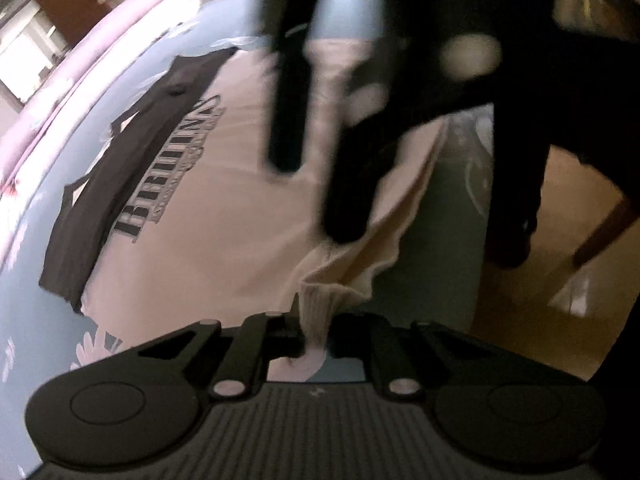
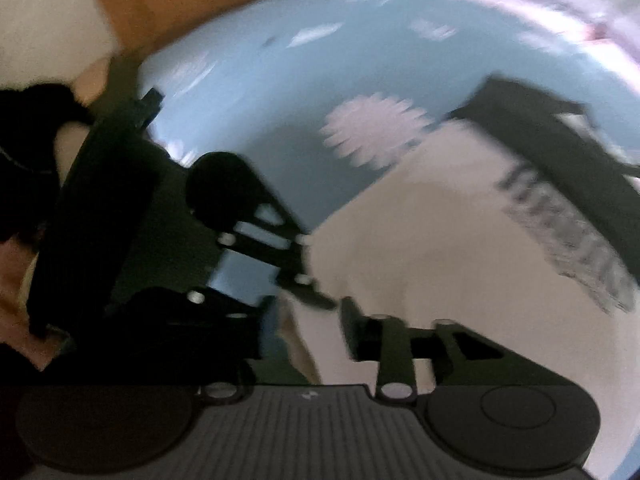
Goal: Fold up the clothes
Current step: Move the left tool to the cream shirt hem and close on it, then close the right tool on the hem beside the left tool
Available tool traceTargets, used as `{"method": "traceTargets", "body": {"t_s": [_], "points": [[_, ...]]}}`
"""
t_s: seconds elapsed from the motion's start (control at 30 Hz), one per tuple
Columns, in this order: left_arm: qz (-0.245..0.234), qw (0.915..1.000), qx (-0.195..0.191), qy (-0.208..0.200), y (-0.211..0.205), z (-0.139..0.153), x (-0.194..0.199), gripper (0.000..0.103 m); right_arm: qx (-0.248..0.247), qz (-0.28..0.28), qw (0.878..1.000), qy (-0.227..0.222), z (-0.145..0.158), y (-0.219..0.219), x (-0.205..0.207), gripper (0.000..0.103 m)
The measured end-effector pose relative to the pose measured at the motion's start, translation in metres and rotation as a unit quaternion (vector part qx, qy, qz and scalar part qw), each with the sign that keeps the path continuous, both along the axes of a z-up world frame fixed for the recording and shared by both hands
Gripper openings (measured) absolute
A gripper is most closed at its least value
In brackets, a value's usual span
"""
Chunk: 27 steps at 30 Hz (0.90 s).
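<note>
A cream shirt (image 1: 240,220) with black lettering (image 1: 168,168) and dark trim (image 1: 100,200) lies spread on a bed. At the bottom of the left wrist view, my left gripper (image 1: 316,332) is shut on a bunched fold of the shirt's edge. My right gripper (image 1: 316,200) hangs blurred just above the same edge, its two fingers apart and nothing pinched between them. The right wrist view shows the shirt (image 2: 440,240) again, with my right gripper (image 2: 308,332) open over its hem. There the left gripper (image 2: 308,280) reaches in from the left and meets the cloth.
The bed has a light blue sheet (image 1: 24,320) with pale flower prints (image 2: 372,136). A pink blanket (image 1: 100,60) runs along its far side. Past the bed's edge are a tan floor (image 1: 540,280) and a wooden furniture leg (image 1: 608,232). A hand (image 2: 16,280) shows at the left.
</note>
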<state>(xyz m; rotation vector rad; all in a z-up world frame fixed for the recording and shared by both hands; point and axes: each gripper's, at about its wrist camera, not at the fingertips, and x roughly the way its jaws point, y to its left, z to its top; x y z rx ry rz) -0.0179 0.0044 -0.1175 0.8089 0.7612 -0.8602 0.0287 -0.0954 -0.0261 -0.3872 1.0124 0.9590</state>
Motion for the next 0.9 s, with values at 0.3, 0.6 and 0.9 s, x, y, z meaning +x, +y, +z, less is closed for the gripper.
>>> {"method": "traceTargets", "body": {"t_s": [0.3,0.6,0.9], "points": [[0.034,0.9992,-0.014,0.013,-0.003,0.012,0.012,0.007,-0.089,0.036,0.982,-0.163,-0.053,-0.013,-0.072,0.049],[0.039,0.9991,-0.003,0.014,-0.003,0.013,0.006,0.007,-0.087,0.101,0.952,-0.276,-0.062,0.003,-0.084,0.022],[0.012,0.9994,0.010,-0.030,-0.003,0.010,-0.006,0.020,-0.072,0.113,0.958,-0.252,-0.051,0.006,-0.070,0.005]]}}
